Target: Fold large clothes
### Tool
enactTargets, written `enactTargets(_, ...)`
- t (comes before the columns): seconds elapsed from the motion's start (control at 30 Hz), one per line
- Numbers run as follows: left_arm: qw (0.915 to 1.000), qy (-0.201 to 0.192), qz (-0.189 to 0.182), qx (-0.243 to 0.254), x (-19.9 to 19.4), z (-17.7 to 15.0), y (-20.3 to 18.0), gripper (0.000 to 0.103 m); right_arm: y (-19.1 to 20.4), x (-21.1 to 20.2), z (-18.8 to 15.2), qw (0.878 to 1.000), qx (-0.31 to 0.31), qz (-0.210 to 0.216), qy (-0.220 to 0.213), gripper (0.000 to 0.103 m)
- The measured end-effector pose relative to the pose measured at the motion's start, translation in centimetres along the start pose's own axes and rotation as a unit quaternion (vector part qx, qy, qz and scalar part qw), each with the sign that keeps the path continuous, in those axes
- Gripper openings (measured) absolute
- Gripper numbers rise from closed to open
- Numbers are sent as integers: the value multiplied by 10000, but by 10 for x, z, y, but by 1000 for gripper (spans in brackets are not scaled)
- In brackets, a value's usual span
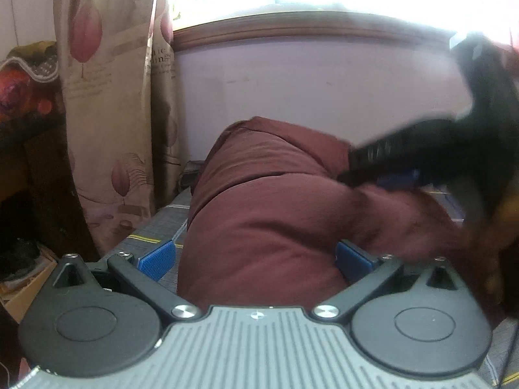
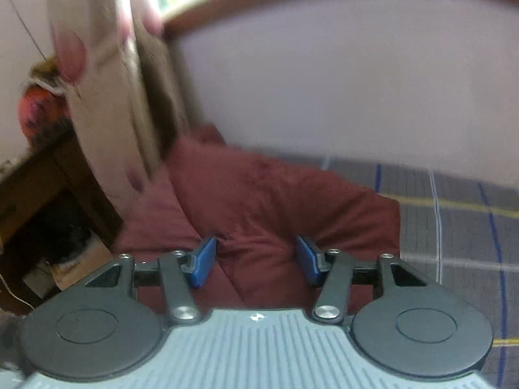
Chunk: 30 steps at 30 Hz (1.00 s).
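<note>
While the maroon garment (image 1: pixel 259 214) lies bunched on the plaid-covered bed (image 2: pixel 454 227), folding looks partly done, with final folds judged outstanding. Left gripper (image 1: pixel 256 259) fingers stand wide around cloth; right gripper (image 2: pixel 256 261) fingers stand open, gripping nothing.

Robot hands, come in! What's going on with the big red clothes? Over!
Left gripper open, straddling maroon garment. Right gripper open over same cloth. Garment bunched on plaid bedsheet. Curtain hangs close beside it.

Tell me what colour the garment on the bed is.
Dark maroon garment, plain with no pattern; the left wrist view shows it best.
</note>
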<state>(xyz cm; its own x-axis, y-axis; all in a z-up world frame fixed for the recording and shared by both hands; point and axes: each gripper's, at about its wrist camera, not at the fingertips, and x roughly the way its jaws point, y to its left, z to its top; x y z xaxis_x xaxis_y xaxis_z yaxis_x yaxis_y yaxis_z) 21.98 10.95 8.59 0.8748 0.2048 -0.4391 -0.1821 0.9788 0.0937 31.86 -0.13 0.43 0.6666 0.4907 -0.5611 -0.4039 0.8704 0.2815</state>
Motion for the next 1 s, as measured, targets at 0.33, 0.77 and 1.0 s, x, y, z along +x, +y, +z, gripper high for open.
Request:
enactTargets(0.33, 9992, 251, -218, -219, 8, 4, 1, 103, -42, 18, -67, 9948, 198, 32, -1001, 61)
enactTargets(0.77, 9990, -8, 335, 306, -15, 5, -6, 103, -49, -26, -64, 9912, 234, 451, -1219, 71)
enactTargets(1.0, 9965, -342, 641, 403, -47, 7, -18, 103, -26, -124, -87, 9780, -455, 435, -1988, 92)
